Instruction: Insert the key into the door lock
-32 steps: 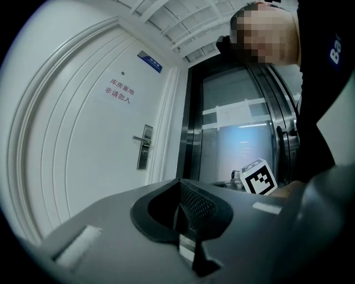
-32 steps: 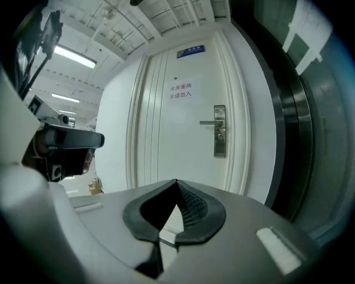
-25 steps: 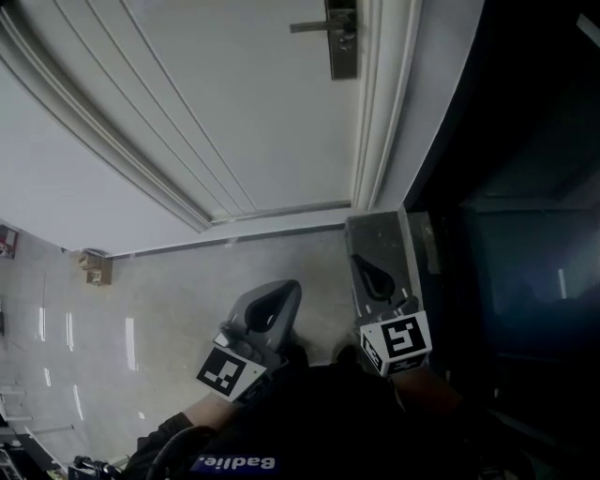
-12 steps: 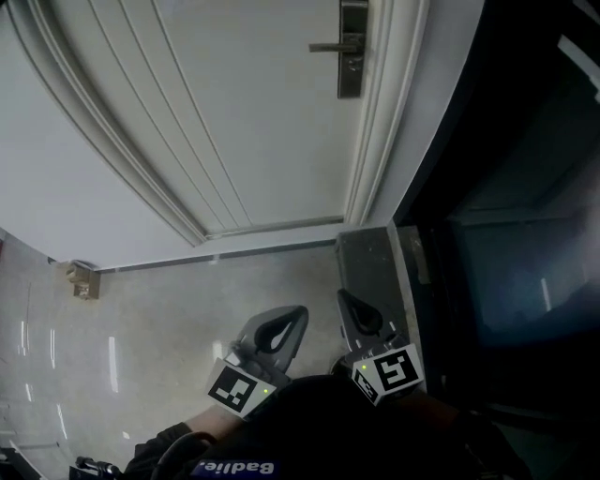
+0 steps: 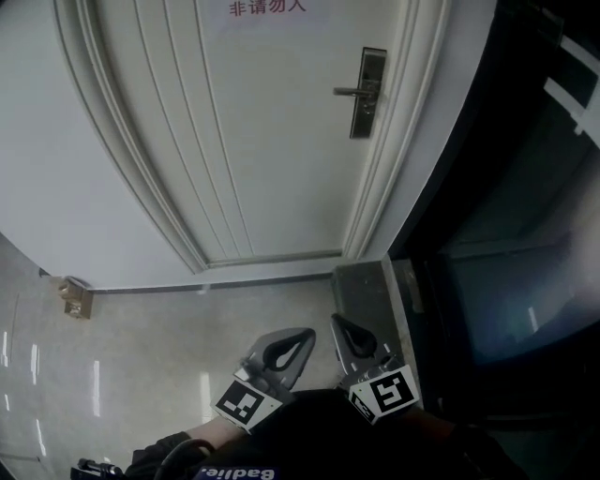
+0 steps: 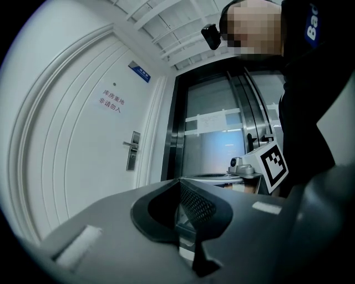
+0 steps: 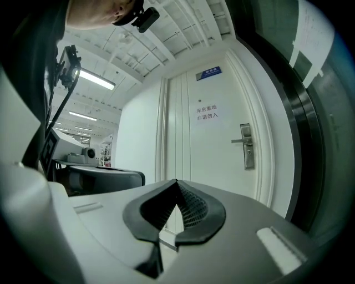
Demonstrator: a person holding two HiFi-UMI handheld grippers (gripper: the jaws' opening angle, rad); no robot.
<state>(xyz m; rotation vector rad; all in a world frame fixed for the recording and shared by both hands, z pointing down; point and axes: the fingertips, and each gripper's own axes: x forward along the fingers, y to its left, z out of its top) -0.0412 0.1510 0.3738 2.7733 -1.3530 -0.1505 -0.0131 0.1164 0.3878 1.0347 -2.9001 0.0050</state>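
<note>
Glossy pale floor tiles (image 5: 150,356) run up to a white panelled door (image 5: 272,141) bearing a red-lettered sign (image 5: 267,7), with a dark glazed doorway (image 5: 506,281) to its right. The door lock (image 5: 367,94) is a narrow metal plate near the door's right edge, close to the frame and well apart from both tools. Its long axis runs up and down the door. Its lever handle (image 5: 349,91) sticks out sideways towards the middle of the door. Any slot on the plate is too small to make out.

The left hand-held gripper (image 5: 302,334) and the right hand-held gripper (image 5: 337,323) sit low and side by side in front of the person, both aimed towards the door. Each is clenched, with its jaws meeting at the tips. No key shows between either pair, and no view shows where the key is.

This looks like the approach, with nothing yet at the lock. If a key is pinched out of sight, the next move calls for carrying that hand-held gripper up to the plate. The blade would need to be square to the door face and lined up with the slot, probably near the lever. If neither holds one, the key must be fetched first.
</note>
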